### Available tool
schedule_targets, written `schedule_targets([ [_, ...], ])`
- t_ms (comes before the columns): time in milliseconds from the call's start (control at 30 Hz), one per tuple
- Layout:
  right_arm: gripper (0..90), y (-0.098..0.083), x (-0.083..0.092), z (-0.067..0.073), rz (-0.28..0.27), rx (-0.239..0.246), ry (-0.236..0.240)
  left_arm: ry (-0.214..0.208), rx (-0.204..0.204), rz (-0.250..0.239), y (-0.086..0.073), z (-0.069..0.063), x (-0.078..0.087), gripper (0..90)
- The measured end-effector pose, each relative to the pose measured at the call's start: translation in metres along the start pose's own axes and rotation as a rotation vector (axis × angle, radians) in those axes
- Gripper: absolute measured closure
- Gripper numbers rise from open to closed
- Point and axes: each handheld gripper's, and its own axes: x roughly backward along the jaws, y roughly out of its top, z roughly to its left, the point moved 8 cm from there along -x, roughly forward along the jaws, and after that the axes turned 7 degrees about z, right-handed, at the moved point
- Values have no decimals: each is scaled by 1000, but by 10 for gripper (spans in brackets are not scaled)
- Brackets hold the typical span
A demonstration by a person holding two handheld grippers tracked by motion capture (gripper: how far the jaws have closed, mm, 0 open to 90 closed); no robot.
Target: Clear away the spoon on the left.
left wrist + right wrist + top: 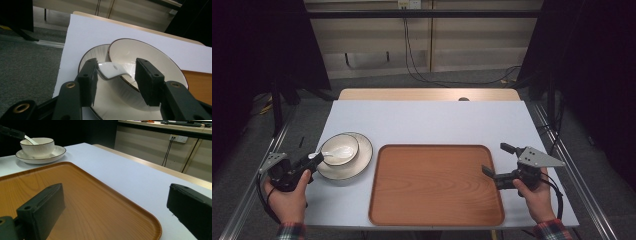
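Closing in on the spoon [110, 70], the left gripper [116, 75] is straddling its handle with jaws apart; whether a pad is touching it I cannot tell. The spoon is lying in the bowl [340, 149] on the plate [362, 161] near the table's [427, 120] left edge. Lifting is not yet done. The right gripper [498, 159] is waiting, jaws wide apart, over the tray's [437, 180] right edge.
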Motion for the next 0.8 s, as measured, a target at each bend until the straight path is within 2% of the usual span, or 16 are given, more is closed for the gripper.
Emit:
schedule_targets([
  [300,12,1,1,-1,-7,-4,-20,-17,18,-8,0,-2,1,615],
  [367,12,1,1,-1,-8,-3,-21,-23,16,8,-2,-2,1,613],
  [533,12,1,1,-1,-11,-6,-20,-36,48,2,-6,-5,2,558],
  [600,12,1,1,-1,-7,-8,-18,-35,48,2,-7,-5,2,551],
  [633,12,1,1,-1,-6,-4,-9,-45,48,14,-9,-5,3,556],
  [667,12,1,1,0,-4,-2,-3,-36,54,11,-9,-5,2,562],
  [800,13,2,-1,-2,-17,-13,-19,-51,60,17,-11,-7,2,585],
])
